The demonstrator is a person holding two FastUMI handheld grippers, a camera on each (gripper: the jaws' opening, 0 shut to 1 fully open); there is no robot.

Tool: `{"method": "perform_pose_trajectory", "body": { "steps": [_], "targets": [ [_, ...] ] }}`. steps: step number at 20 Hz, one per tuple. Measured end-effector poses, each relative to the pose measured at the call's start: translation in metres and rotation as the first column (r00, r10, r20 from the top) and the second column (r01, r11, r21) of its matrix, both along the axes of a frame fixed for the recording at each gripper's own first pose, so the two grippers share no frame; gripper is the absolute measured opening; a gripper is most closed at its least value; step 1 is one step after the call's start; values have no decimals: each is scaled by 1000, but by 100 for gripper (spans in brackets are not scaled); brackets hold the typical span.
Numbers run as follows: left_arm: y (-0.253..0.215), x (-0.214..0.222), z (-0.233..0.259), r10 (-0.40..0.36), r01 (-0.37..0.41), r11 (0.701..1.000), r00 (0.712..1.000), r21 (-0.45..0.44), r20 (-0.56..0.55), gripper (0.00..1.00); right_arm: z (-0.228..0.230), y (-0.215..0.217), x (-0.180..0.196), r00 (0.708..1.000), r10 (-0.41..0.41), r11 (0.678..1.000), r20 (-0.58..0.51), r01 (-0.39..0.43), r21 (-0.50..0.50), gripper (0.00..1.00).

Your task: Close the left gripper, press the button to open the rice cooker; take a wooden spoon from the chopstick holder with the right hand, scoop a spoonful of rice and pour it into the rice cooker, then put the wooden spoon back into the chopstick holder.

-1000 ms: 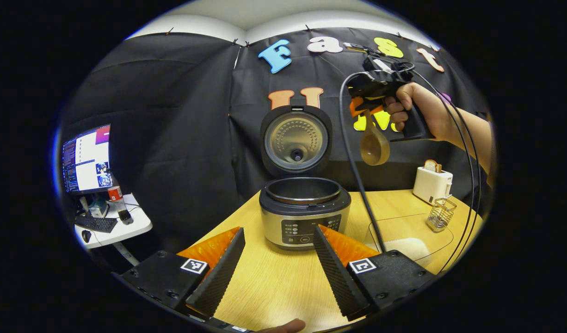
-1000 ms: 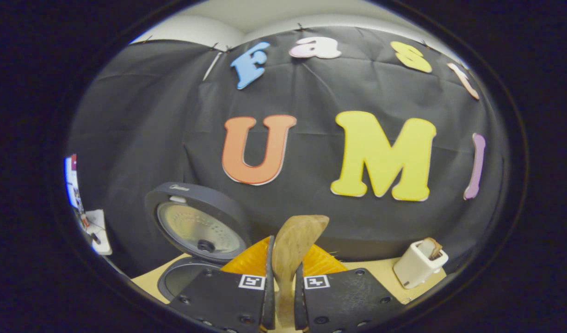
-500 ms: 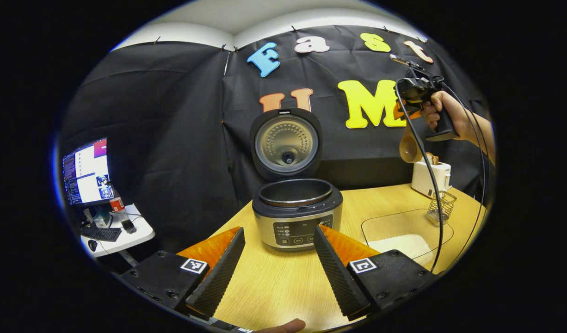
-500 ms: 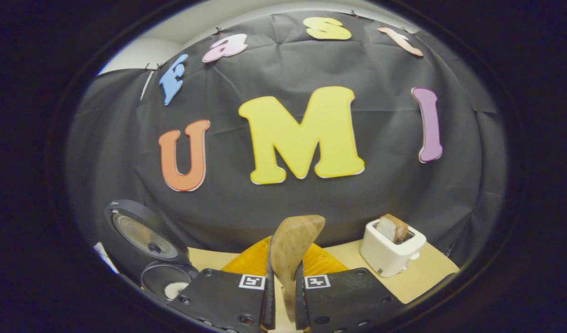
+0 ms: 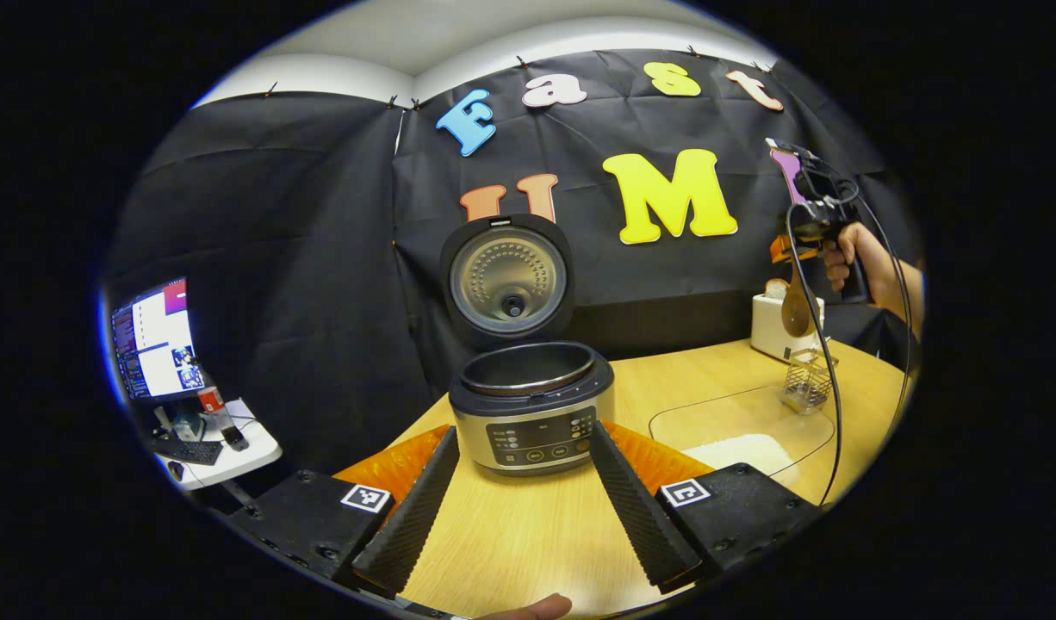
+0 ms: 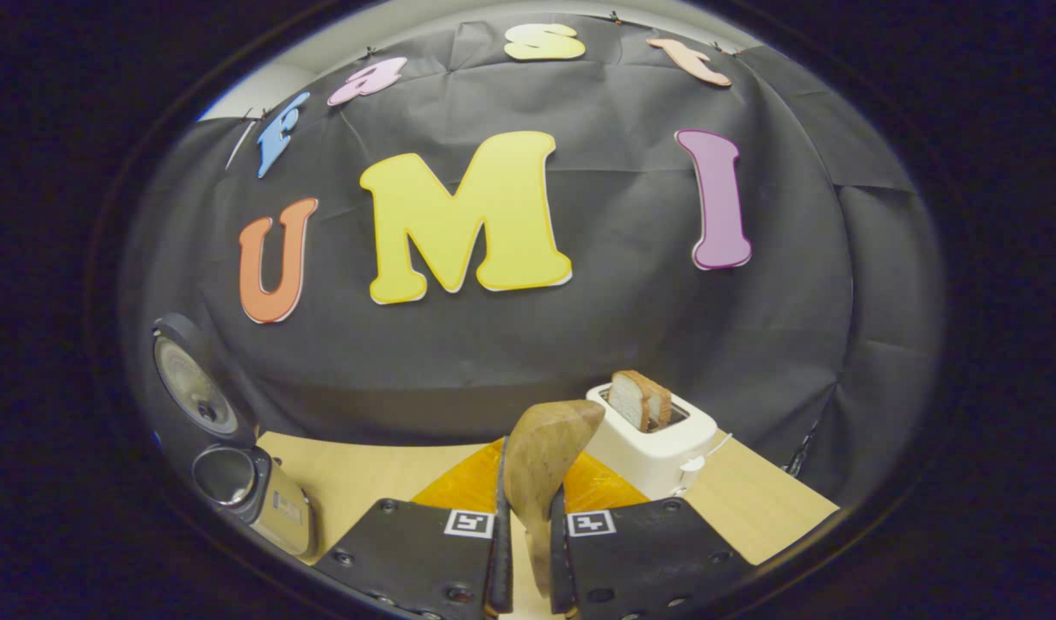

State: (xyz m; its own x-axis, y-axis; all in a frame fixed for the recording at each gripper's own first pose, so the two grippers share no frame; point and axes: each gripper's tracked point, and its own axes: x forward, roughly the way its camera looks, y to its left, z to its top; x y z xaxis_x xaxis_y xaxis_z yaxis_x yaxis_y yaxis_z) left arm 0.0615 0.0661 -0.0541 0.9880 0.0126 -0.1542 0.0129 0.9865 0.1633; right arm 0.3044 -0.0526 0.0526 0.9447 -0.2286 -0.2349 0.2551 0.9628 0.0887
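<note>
On the desk the cooker is sitting lid-up beyond the left tool, whose fingers are standing apart. The right tool is clamping the spoon upright, hanging above the holder

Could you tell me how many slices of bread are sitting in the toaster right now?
2, as far as the right gripper view shows: the slices of bread stand side by side, upright, sticking out of the top of the white toaster at the back of the table. A further one deeper inside may be hidden.
</note>
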Motion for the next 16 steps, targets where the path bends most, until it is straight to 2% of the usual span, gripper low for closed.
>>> {"method": "perform_pose_trajectory", "body": {
  "steps": [4,6,10,11,12,13,14,15,16],
  "targets": [
    [-3,-2,6,-6,6,1000,1000,7,10,98,-36,-22,-9,998,-55,996,-43,58,69,16],
    [-3,-3,5,-5,5,1000,1000,6,8,98,-56,-24,-8,995,-46,991,-89,57,123,15],
    [-5,-2,2,-6,6,1000,1000,4,0,98,-86,-23,-9,991,6,964,-135,30,264,21],
    [-6,-2,3,-1,1,1000,1000,5,2,98,-90,-23,-9,990,17,958,-137,22,286,30],
    [-5,-3,4,5,-5,1000,1000,10,4,98,-90,-28,-11,992,10,954,-129,29,298,34],
    [-7,-3,5,4,-4,1000,1000,10,10,98,-91,-32,-12,993,3,952,-116,33,304,29],
    [-9,-2,4,1,-1,1000,1000,5,9,98,-89,-37,-13,994,-4,953,-107,37,302,42],
    [-12,-2,4,-3,3,1000,1000,-1,8,98,-89,-42,-14,995,-10,957,-100,38,286,45],
    [-17,-2,4,-10,10,1000,1000,-5,9,98,-86,-47,-17,995,-15,964,-96,40,261,58]
  ]
}}
